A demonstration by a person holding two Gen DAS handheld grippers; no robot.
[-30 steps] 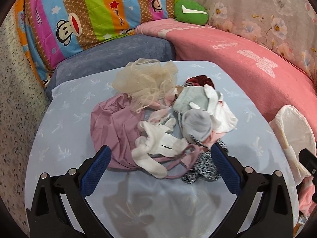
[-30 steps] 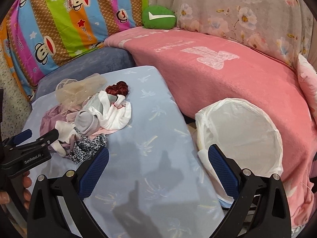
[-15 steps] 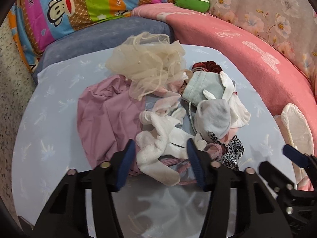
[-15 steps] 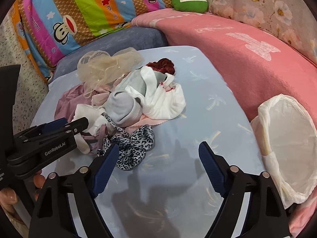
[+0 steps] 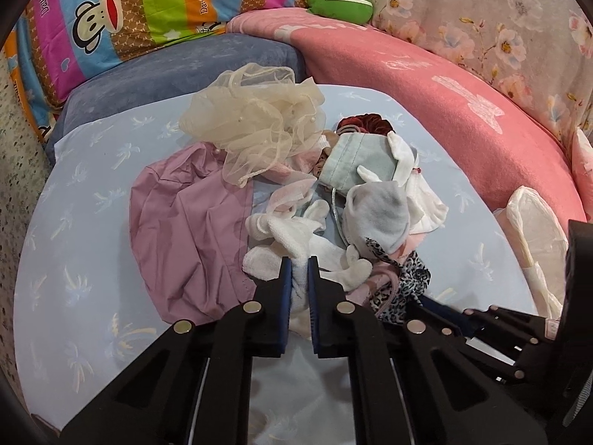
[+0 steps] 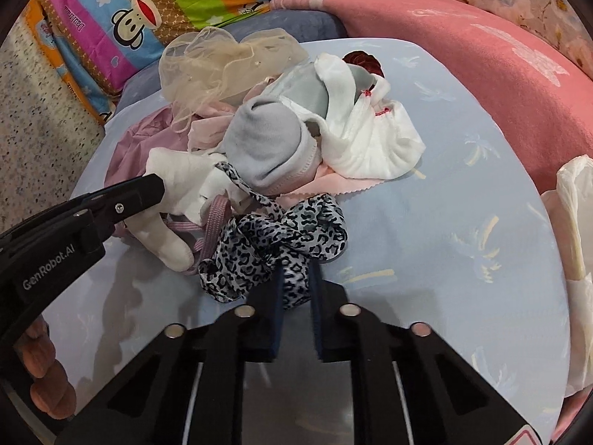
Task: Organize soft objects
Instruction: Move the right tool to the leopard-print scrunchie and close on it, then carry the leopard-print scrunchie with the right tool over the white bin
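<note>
A pile of soft things lies on the light blue table [image 5: 92, 278]: cream tulle [image 5: 255, 129], a mauve cloth [image 5: 185, 230], a pale green mask [image 5: 355, 159], a grey cap [image 6: 267, 144], a white cloth [image 6: 374, 148] and a dark red scrunchie [image 5: 365, 124]. My left gripper [image 5: 300, 264] is shut on a white sock [image 5: 281, 237] at the pile's near edge. My right gripper [image 6: 296, 278] is shut on a leopard-print cloth [image 6: 289, 230], just right of the sock. The right wrist view shows the left gripper's finger [image 6: 148, 189] pressed into the white sock [image 6: 178, 181].
A white lined bin [image 5: 537, 230] stands off the table's right edge, also seen as the bin [image 6: 570, 222]. A pink blanket [image 5: 444, 85], a grey-blue cushion [image 5: 178, 70] and a striped cartoon pillow [image 5: 129, 11] ring the far side. A hand [image 6: 40, 363] grips the left tool.
Both grippers moved forward to the pile and went from open to shut. The left closed on the white sock, the right on the leopard-print cloth.
</note>
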